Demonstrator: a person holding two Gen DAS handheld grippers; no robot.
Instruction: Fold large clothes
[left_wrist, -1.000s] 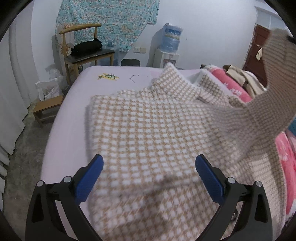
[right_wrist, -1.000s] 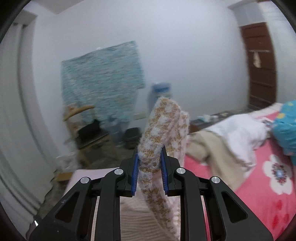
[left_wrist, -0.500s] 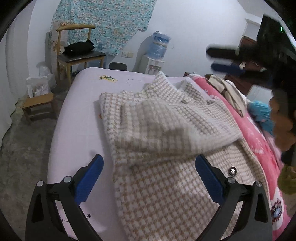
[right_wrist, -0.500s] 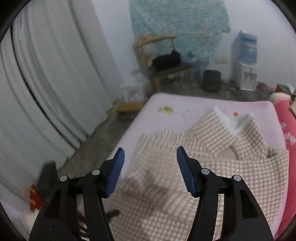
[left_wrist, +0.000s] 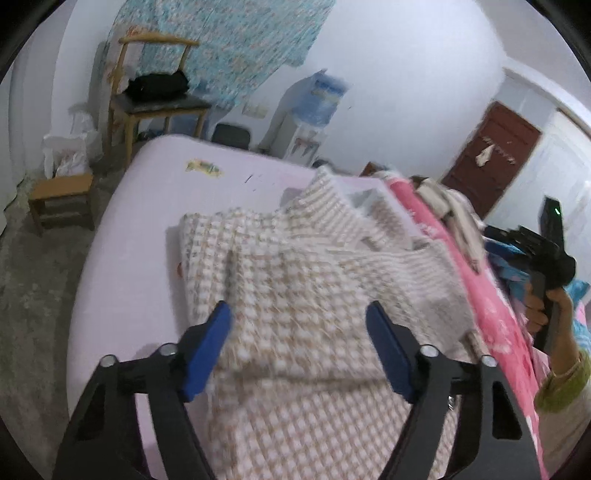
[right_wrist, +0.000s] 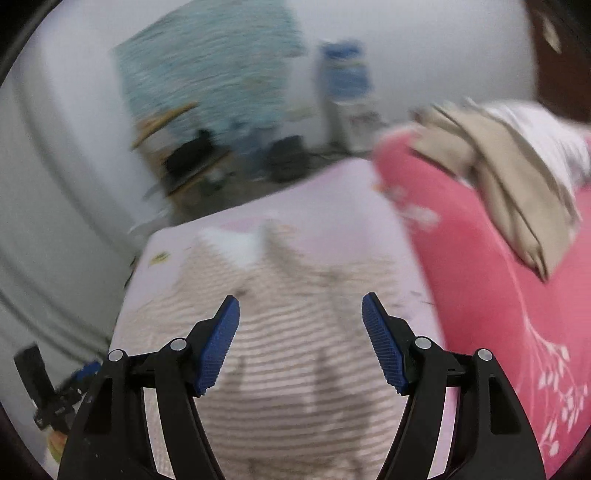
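Risking a bunched fold: left gripper (left_wrist: 297, 349) closing with thick checked cloth under its fingers, nothing pinched yet; could grab several layers at once. Right gripper (right_wrist: 300, 341) opening, empty, hovering above. Houndstooth knit garment (left_wrist: 306, 266) lying partly folded on lilac bed (left_wrist: 122, 229); soft, bulky, tan-white weave, rumpled collar end. Pink quilt (right_wrist: 487, 295) just beside, snag hazard.

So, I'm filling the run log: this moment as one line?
checked coat: flat on bed | left tool: closing, empty | right tool: opening, empty
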